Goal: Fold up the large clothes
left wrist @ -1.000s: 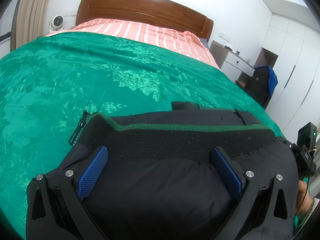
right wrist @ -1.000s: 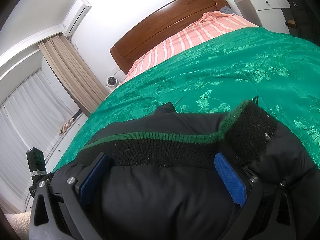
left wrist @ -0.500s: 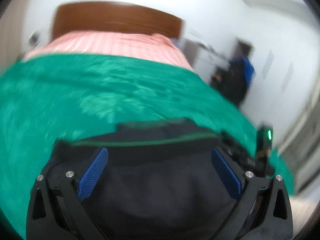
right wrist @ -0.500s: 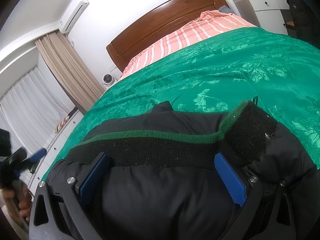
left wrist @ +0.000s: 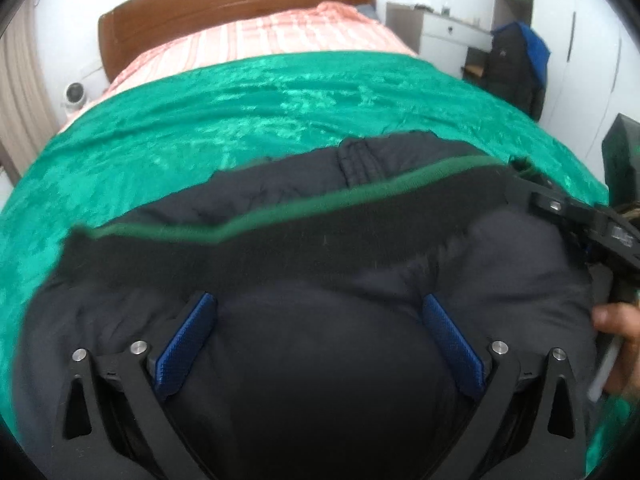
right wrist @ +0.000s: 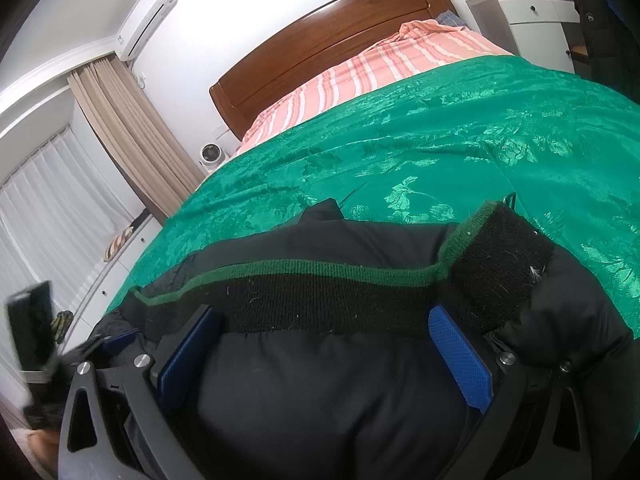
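A black puffy jacket (left wrist: 320, 360) with a black knit hem edged in green (left wrist: 280, 248) lies bunched at the near edge of the green bedspread (left wrist: 240, 120). My left gripper (left wrist: 320, 300) is open, and the jacket's padding bulges up between its blue pads (left wrist: 188, 336). In the right wrist view the same jacket (right wrist: 320, 380) fills the open right gripper (right wrist: 324, 312), whose blue pads (right wrist: 460, 360) stand wide apart just below the hem (right wrist: 320, 292). The right gripper (left wrist: 580, 220) and a hand (left wrist: 616, 320) show at the jacket's right end in the left wrist view.
A wooden headboard (right wrist: 332, 44) and striped pink bedding (right wrist: 380, 68) are at the far end of the bed. A white dresser (left wrist: 448, 36) and a dark coat (left wrist: 516, 68) stand at the right. Curtains (right wrist: 132, 136) and a small fan (right wrist: 210, 154) are at the left.
My left gripper has swung right along the jacket, closer to the right gripper, and its view turned. The right gripper has stayed nearly still. Both stay wide open.
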Action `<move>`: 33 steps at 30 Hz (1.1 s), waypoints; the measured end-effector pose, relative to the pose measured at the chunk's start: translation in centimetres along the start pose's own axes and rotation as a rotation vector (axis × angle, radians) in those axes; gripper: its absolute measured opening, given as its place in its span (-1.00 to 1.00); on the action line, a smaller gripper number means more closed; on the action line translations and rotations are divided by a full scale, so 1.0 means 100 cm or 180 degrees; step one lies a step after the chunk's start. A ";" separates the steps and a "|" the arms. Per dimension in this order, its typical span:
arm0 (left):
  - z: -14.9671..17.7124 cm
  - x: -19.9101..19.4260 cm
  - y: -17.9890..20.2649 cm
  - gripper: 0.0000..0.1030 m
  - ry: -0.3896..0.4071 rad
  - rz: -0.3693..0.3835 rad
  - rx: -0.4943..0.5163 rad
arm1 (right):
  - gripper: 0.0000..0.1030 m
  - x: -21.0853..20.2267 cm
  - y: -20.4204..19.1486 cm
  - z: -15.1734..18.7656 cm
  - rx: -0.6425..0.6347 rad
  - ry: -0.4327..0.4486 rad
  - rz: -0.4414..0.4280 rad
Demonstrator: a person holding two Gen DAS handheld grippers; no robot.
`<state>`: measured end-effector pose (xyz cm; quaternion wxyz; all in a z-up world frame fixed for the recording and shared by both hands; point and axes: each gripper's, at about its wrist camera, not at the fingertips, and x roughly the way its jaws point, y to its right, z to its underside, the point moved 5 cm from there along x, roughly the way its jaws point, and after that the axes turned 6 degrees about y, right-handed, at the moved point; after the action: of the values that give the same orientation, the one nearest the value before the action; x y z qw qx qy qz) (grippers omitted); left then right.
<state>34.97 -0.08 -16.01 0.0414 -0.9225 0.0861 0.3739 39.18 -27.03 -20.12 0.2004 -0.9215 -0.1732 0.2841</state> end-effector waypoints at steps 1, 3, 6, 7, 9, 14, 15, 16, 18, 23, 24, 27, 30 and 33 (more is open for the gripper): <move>0.004 -0.012 0.004 0.98 -0.0024 0.0019 0.0016 | 0.99 0.000 0.000 0.000 0.0009 0.0005 -0.0008; 0.014 -0.027 0.008 0.98 -0.0037 -0.0053 0.0128 | 0.99 -0.001 0.001 0.000 0.0024 0.0012 -0.0025; 0.032 -0.023 0.017 0.98 -0.0053 -0.0195 0.0185 | 0.99 0.000 0.001 0.000 0.0012 0.0016 -0.0021; 0.037 -0.018 0.016 0.98 -0.0031 -0.0224 0.0199 | 0.99 -0.001 0.000 0.000 0.0001 0.0016 -0.0015; 0.041 -0.009 0.016 0.98 -0.0031 -0.0253 0.0216 | 0.99 -0.001 -0.002 0.001 -0.0035 0.0007 0.0014; 0.036 -0.019 0.014 0.94 -0.0200 -0.0209 0.0160 | 0.99 0.000 -0.001 0.001 -0.0050 -0.0012 0.0037; 0.038 -0.031 0.016 0.94 -0.0208 -0.0180 0.0143 | 0.99 0.000 -0.001 0.001 -0.0043 -0.0007 0.0032; 0.042 -0.040 0.021 0.94 -0.0186 -0.0168 0.0174 | 0.99 0.000 0.000 0.001 -0.0028 0.0002 0.0016; 0.056 -0.049 0.029 0.92 -0.0146 -0.0232 0.0314 | 0.99 -0.001 0.001 0.001 -0.0013 0.0008 -0.0002; 0.075 -0.032 0.034 0.95 -0.0043 -0.0265 0.0291 | 0.99 -0.001 0.000 0.001 -0.0043 0.0007 0.0019; 0.075 -0.029 0.036 0.96 -0.0047 -0.0284 0.0300 | 0.99 0.000 -0.001 0.001 -0.0052 -0.0001 0.0035; 0.072 -0.034 0.037 0.96 -0.0113 -0.0253 0.0257 | 0.99 0.001 -0.002 0.000 -0.0054 -0.0044 0.0074; 0.069 -0.055 0.036 0.87 -0.0242 -0.0203 0.0159 | 0.99 -0.006 -0.009 -0.003 -0.0125 -0.0189 0.0250; 0.083 -0.070 0.047 0.82 -0.0223 -0.0151 0.0262 | 0.99 -0.032 -0.018 -0.002 -0.0143 -0.0177 0.0235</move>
<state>23.52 -2.59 -17.13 0.0911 -0.9081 0.0781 0.4011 36.43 -26.89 -17.71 0.1641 -0.9233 -0.1509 0.3128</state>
